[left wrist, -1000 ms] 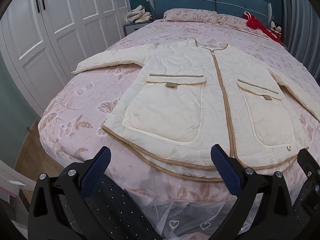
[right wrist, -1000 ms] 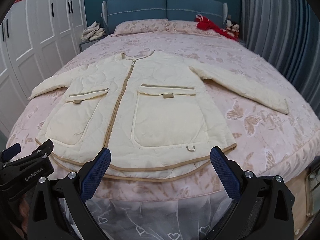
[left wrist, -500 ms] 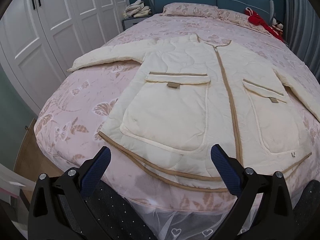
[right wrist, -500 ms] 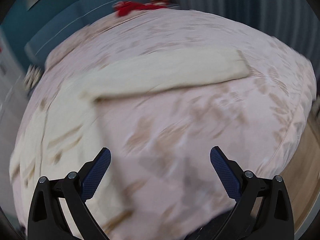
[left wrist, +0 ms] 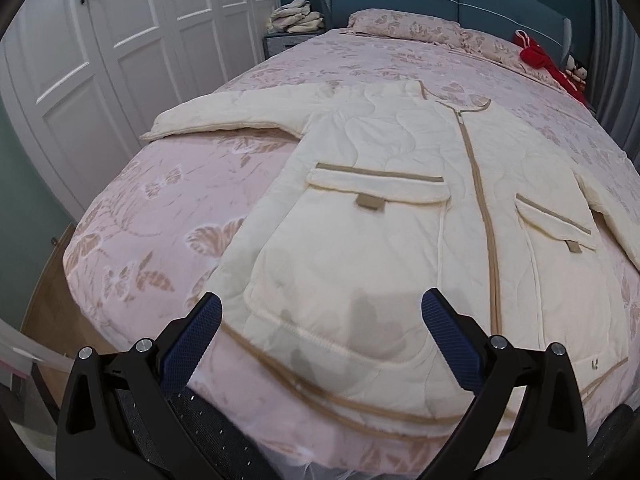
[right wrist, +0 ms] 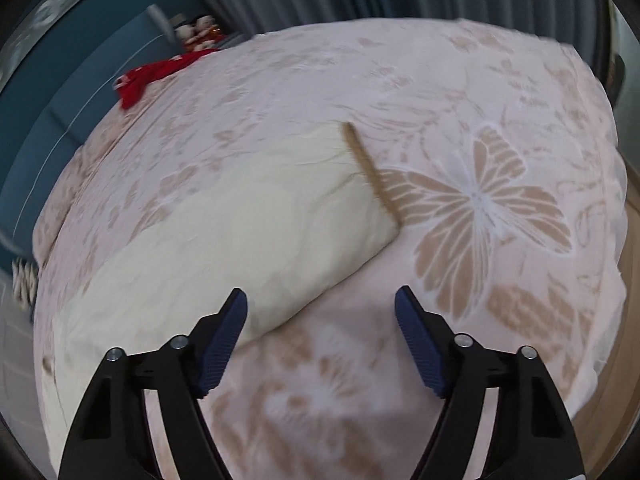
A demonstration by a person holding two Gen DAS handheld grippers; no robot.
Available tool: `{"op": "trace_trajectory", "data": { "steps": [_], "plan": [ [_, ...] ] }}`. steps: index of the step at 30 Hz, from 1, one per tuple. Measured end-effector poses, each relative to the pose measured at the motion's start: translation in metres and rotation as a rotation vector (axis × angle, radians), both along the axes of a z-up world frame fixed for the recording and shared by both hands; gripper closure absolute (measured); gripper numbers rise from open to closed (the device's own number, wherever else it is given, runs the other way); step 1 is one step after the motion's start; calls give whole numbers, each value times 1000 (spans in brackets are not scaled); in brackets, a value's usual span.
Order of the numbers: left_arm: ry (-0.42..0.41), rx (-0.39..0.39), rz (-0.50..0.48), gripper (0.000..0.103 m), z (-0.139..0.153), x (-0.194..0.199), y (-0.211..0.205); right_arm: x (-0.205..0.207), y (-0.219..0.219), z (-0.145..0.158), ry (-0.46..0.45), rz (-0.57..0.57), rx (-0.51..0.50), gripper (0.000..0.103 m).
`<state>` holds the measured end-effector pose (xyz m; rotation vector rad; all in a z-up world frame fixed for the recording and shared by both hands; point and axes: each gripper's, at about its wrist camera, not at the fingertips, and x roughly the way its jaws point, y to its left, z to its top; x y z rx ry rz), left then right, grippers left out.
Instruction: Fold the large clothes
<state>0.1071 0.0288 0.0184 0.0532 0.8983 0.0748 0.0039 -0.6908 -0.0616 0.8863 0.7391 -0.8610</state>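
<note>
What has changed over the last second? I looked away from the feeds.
The right tool swung from the hem out to the cream quilted jacket's sleeve cuff, its jaws narrowing with nothing between them. The left tool edged nearer the hem, open. The jacket lies flat, untouched.

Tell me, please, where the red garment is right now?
The red garment lies at the bed's far right corner in the left wrist view, beside the pillow.
</note>
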Motion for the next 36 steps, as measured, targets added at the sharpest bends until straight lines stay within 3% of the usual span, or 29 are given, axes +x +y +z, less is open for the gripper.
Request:
{"op": "trace_trajectory", "data": {
  "steps": [3, 4, 8, 12, 17, 20, 26, 34, 36],
  "plan": [
    [-3, 12, -7, 5, -1, 6, -8, 3, -9, -5, -25, -32, -6, 38],
    [-1, 14, -11, 5, -1, 9, -11, 7, -11, -4, -24, -28, -7, 45],
    [5, 18, -33, 6, -6, 17, -20, 24, -16, 2, -50, -17, 12, 91],
    [9, 10, -62, 7, -5, 32, -32, 57, 10, 53, -184, 85, -54, 94],
    [2, -74, -95, 7, 6, 55, -49, 134, 116, 140, -350, 456, -164, 94],
    [1, -163, -105, 7, 16, 68, -52, 176, 195, 167, -410, 683, -186, 94],
    [5, -301, -124, 7, 31, 91, -38, 234, 330, 162, -419, 1002, -160, 94],
    [-11, -320, -30, 7, 25, 108, 12, 294, 457, 102, -302, 1235, -29, 94],
    [1, -334, 0, 7, 18, 110, 26, 301, 483, 86, -272, 1297, -2, 87]
  ]
}}
